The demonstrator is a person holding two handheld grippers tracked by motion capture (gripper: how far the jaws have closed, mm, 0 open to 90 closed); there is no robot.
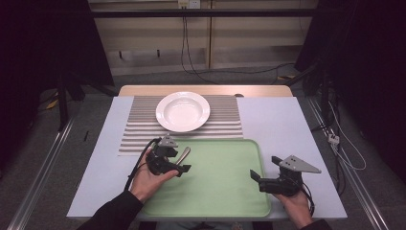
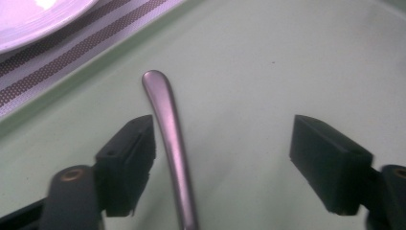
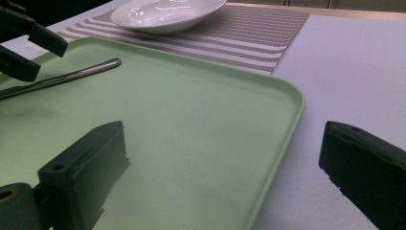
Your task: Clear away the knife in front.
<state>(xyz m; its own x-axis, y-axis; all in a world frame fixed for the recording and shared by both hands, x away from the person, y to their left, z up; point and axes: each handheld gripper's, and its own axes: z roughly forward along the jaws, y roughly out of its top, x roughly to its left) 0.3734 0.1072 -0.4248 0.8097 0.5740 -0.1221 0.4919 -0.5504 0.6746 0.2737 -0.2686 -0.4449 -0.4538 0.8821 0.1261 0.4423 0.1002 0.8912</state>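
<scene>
The left gripper (image 1: 179, 163), left of centre in the high view, stands with jaws apart over a metal utensil handle (image 2: 170, 139) lying on the green tray (image 1: 230, 191), nearer one jaw. Best to centre the handle before any squeeze. The right gripper (image 1: 258, 178), lower right, hangs open and empty

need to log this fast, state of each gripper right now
left gripper: open, thin silver metal utensil handle between its jaws, not clamped
right gripper: open, holding nothing
</scene>
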